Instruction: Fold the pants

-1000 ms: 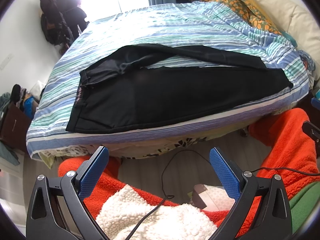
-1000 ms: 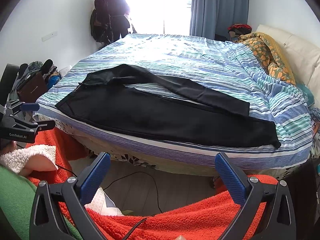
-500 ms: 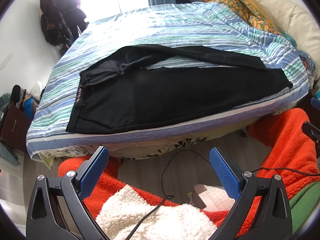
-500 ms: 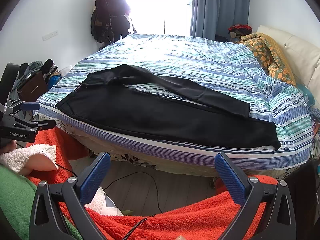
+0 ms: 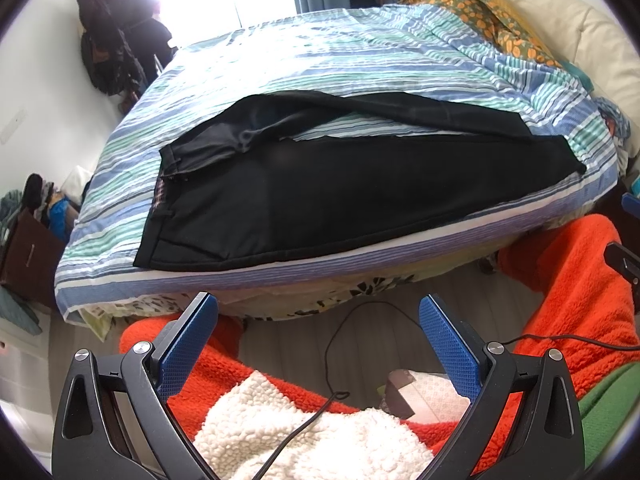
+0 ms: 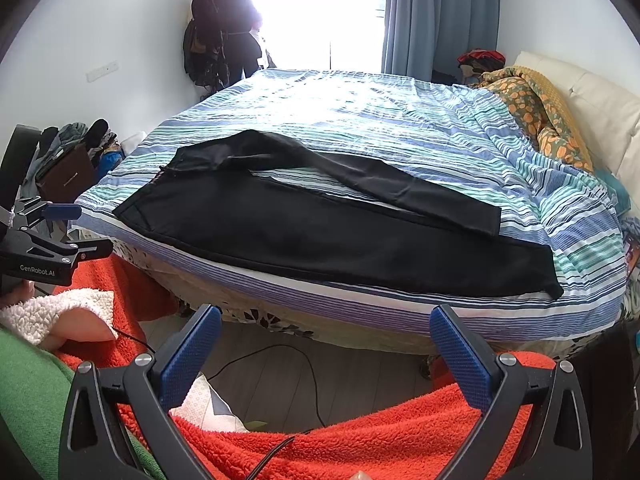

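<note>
Black pants (image 5: 340,196) (image 6: 340,240) lie spread along the near edge of a striped bed (image 5: 320,60) (image 6: 380,120), waistband at the left, cuffs at the right. The far leg angles away from the near one, leaving a strip of bedding between them. My left gripper (image 5: 318,336) is open and empty, held low in front of the bed over orange fleece legs. My right gripper (image 6: 326,344) is open and empty too, well short of the mattress edge. The left gripper (image 6: 52,240) also shows at the left edge of the right wrist view.
Black cables (image 5: 340,344) (image 6: 280,360) trail over the grey floor between the bed and the person's orange fleece legs (image 5: 580,280). An orange-patterned quilt (image 6: 532,108) lies at the headboard side. Bags and clothes (image 6: 68,160) sit left of the bed; coats (image 6: 224,28) hang by the window.
</note>
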The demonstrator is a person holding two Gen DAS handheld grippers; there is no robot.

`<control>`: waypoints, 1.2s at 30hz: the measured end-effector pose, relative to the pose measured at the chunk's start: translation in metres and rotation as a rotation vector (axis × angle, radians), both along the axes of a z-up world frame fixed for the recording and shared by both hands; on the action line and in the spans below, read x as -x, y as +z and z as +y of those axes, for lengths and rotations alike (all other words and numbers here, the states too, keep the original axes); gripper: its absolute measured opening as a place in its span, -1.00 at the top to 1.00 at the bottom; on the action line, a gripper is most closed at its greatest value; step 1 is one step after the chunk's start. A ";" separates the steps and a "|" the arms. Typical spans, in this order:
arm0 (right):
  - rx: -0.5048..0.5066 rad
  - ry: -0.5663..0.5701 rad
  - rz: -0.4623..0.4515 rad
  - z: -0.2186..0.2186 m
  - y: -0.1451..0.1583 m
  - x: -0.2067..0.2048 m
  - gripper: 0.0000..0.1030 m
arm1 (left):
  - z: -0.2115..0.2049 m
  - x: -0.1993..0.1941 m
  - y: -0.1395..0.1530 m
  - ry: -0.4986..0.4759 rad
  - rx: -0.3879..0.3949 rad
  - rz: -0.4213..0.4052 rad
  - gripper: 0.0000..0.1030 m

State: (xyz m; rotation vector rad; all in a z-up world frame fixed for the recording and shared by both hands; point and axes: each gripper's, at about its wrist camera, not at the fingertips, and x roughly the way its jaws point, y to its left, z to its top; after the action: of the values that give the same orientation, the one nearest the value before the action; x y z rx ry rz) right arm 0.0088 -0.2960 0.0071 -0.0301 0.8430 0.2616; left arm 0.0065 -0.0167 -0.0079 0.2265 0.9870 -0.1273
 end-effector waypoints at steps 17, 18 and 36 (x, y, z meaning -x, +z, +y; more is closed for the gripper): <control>-0.010 0.000 -0.005 -0.002 0.000 0.000 -1.00 | -0.003 -0.001 0.000 -0.011 -0.020 -0.011 -0.96; -0.011 0.000 -0.008 -0.002 0.001 0.000 -1.00 | -0.003 -0.001 0.000 -0.011 -0.021 -0.013 -0.96; 0.096 0.021 -0.246 -0.034 0.009 -0.079 -0.99 | 0.006 -0.046 0.029 0.048 0.093 -0.130 -0.96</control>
State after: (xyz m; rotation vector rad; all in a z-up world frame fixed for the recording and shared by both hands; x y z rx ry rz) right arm 0.0879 -0.3303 0.0157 -0.1581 0.6100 0.2319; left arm 0.0521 -0.0107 0.0215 0.1244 0.8547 -0.1129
